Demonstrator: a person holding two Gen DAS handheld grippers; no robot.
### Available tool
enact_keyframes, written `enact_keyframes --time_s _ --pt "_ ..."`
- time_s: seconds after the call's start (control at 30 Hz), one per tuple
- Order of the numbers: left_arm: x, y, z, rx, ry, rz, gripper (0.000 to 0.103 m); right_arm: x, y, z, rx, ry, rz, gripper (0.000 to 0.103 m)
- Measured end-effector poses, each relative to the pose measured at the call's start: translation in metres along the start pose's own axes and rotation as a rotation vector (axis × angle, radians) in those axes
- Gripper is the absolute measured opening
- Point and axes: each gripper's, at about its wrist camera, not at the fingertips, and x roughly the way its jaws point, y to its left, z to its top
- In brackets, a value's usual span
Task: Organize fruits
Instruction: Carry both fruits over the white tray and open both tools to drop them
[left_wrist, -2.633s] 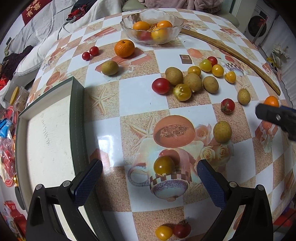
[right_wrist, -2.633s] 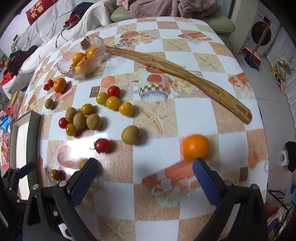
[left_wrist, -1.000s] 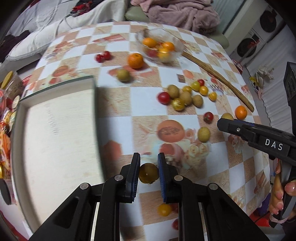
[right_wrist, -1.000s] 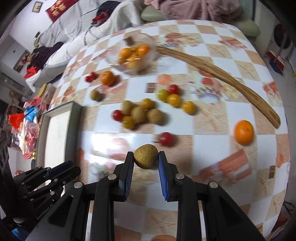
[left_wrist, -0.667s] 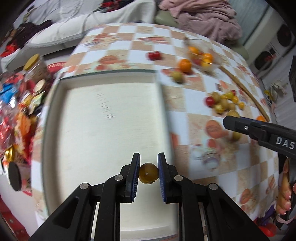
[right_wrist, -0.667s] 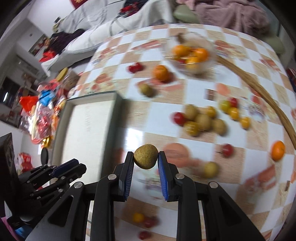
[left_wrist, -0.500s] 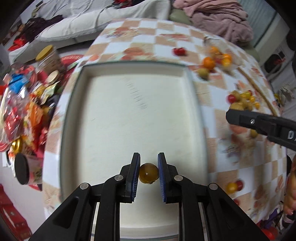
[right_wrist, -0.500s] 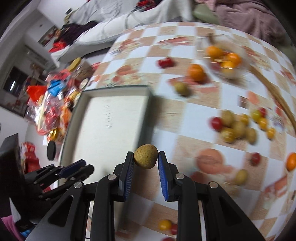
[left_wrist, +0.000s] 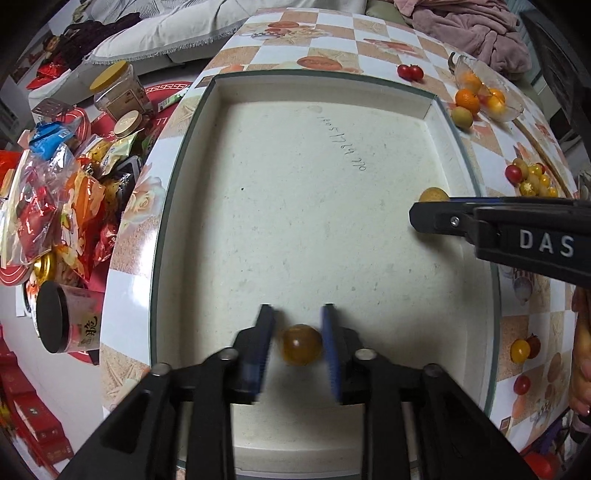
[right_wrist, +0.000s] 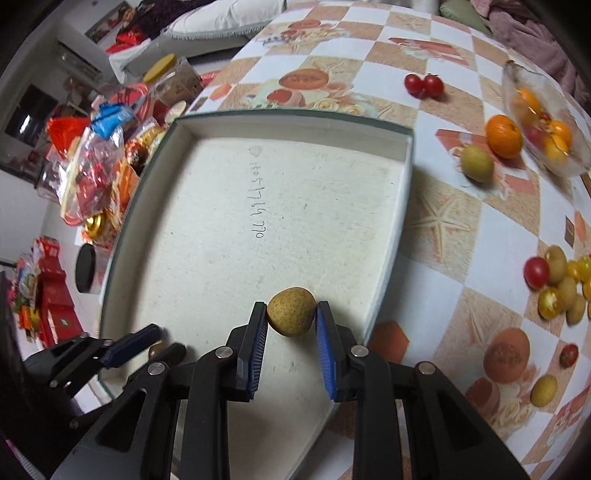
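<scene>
Both grippers now hang over the tray (left_wrist: 369, 229), off the checkered table (right_wrist: 480, 236) they worked above earlier. The left gripper (left_wrist: 297, 341) has just been opening; the amber tomato (left_wrist: 300, 344) sits loose between its parted jaws. At three o'clock, the right gripper (right_wrist: 290, 334) stays clamped on the brown fruit (right_wrist: 291, 311).

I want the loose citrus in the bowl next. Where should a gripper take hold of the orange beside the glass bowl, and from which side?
Grip the orange across its widest middle, coming straight down from above. It is round and sits free on the table, but the glass bowl crowds one side and a brown-green fruit another, so set the fingers across the two sides left clear.
</scene>
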Motion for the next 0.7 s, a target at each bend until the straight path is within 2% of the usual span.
enact_keyframes --time_s 0.03,0.07,0.1,0.13,0.2,0.23,0.27,0.47,0.7 --pt "-0.001 0.0 -0.001 0.003 -0.008 0.014 0.068 0.002 0.001 0.001 -0.005 0.005 -0.006 0.029" --pt "-0.003 0.0 -0.002 0.005 -0.025 0.026 0.074 0.005 0.002 0.002 -0.012 0.012 -0.01 0.029" --pt "-0.006 0.0 -0.003 0.01 -0.046 0.034 0.074 0.004 0.004 0.003 -0.022 0.005 -0.016 0.031" --pt "-0.006 -0.001 -0.003 0.015 -0.047 0.033 0.074 0.005 0.006 0.004 -0.032 0.009 -0.014 0.037" --pt "-0.003 0.0 -0.003 0.015 -0.029 0.037 0.074 0.005 0.008 0.006 -0.038 0.011 0.011 0.056" --pt "0.0 0.001 -0.003 0.011 -0.019 0.039 0.074 0.006 0.011 0.007 -0.041 0.011 0.012 0.071" --pt "0.001 0.002 -0.003 0.005 -0.011 0.037 0.074 0.004 0.013 0.008 -0.047 0.006 0.016 0.076" --pt "-0.006 0.0 -0.002 0.015 -0.013 0.028 0.074 -0.023 0.009 0.011 -0.01 -0.081 0.037 0.081" --pt "-0.022 -0.029 0.001 0.099 -0.046 0.002 0.074 -0.065 -0.042 -0.013 0.118 -0.162 -0.027 0.081"
